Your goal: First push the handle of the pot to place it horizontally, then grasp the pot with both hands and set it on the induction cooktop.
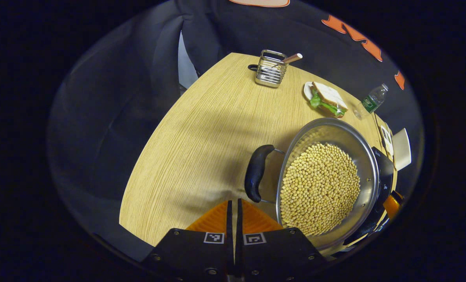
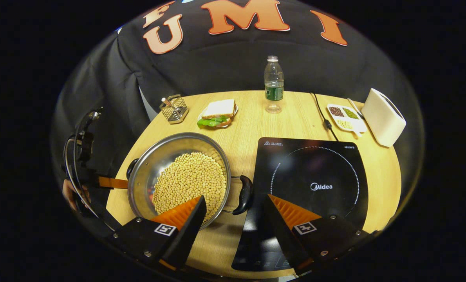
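pot [image 2: 180, 172] full of beans [image 2: 190, 182] is sat on the table [image 2: 248, 121], just left of the induction cooktop [image 2: 315, 184], not on it yet. risks, judged: beans get spilled if one side is lifted ahead of the other; a handle can be slipped off if clamped off-centre; rim may be knocked against the cooktop edge. left gripper [image 1: 235, 209] is held low just short of the left handle [image 1: 255, 172], jaws closed together, nothing held. right gripper [image 2: 235, 209] is poised above the right handle [image 2: 244, 194], jaws spread wide, nothing gripped.
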`<state>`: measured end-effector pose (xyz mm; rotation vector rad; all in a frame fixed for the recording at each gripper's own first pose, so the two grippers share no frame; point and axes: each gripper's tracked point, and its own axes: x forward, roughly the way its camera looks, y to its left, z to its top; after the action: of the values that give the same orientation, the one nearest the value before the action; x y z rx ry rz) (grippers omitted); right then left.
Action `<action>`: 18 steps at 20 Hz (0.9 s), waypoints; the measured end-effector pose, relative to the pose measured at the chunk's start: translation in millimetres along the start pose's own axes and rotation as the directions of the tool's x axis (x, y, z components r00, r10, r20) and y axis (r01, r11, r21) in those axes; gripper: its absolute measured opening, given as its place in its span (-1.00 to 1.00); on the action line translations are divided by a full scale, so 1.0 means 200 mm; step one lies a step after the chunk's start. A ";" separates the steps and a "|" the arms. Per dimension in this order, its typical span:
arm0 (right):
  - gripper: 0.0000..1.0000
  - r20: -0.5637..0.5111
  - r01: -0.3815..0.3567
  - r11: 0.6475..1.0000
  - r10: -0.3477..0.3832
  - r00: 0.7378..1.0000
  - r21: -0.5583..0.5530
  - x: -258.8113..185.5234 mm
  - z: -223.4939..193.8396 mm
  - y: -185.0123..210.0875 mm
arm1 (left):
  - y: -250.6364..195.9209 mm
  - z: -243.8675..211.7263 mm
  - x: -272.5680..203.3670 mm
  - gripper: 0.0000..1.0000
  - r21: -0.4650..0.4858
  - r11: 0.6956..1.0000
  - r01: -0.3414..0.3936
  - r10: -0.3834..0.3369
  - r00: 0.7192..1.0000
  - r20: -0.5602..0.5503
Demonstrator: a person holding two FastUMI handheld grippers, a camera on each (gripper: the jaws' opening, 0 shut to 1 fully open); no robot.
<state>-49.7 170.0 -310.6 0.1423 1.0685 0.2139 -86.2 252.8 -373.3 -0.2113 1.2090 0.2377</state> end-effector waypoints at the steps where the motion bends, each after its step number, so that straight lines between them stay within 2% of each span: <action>1: 0.87 -0.015 -0.004 1.000 0.004 1.000 0.009 0.02 0.00 0.01 | -0.01 0.01 -0.03 -0.94 0.011 1.000 0.014 -0.014 1.000 0.024; 2: 0.86 -0.033 -0.012 1.000 0.012 0.999 0.022 0.04 -0.02 0.03 | 0.00 0.04 -0.06 -0.94 0.033 0.999 0.016 -0.018 0.999 0.050; 4: 0.83 -0.056 -0.020 0.999 0.023 0.998 0.046 0.07 -0.03 0.05 | -0.03 0.09 -0.10 -0.81 0.075 0.997 0.036 -0.043 0.995 0.092; 5: 0.81 -0.064 -0.015 0.999 0.018 0.998 0.047 0.08 -0.03 0.04 | -0.06 0.11 -0.12 -0.48 0.091 0.994 0.054 -0.063 0.993 0.102; 7: 0.80 -0.080 0.006 0.999 -0.003 0.997 0.038 0.12 -0.04 0.02 | -0.13 0.16 -0.15 0.04 0.143 0.986 0.085 -0.103 0.987 0.125; 9: 0.79 -0.098 0.011 0.999 -0.007 0.995 0.046 0.15 -0.06 0.02 | -0.14 0.21 -0.14 0.60 0.196 0.979 0.059 -0.087 0.986 0.142; 13: 0.69 -0.113 0.018 0.998 -0.011 0.993 0.065 0.23 -0.07 0.03 | -0.17 0.25 -0.04 0.60 0.226 0.971 0.079 -0.107 0.987 0.117; 14: 0.51 -0.122 0.027 0.997 -0.018 0.992 0.068 0.24 -0.08 0.02 | -0.18 0.25 -0.02 0.60 0.229 0.969 0.094 -0.120 0.987 0.103; 15: 0.63 -0.128 0.033 0.997 -0.024 0.991 0.072 0.25 -0.08 0.02 | -0.19 0.24 0.00 0.61 0.230 0.967 0.105 -0.128 0.988 0.091; 18: 0.48 -0.124 0.025 0.997 -0.016 0.992 0.072 0.28 -0.07 0.03 | -0.23 0.24 0.05 0.61 0.236 0.962 0.134 -0.157 0.984 0.080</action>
<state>-36.6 189.2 -363.1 0.1861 1.2010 0.1665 -27.0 223.1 -365.8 -0.0848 1.1079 -0.0212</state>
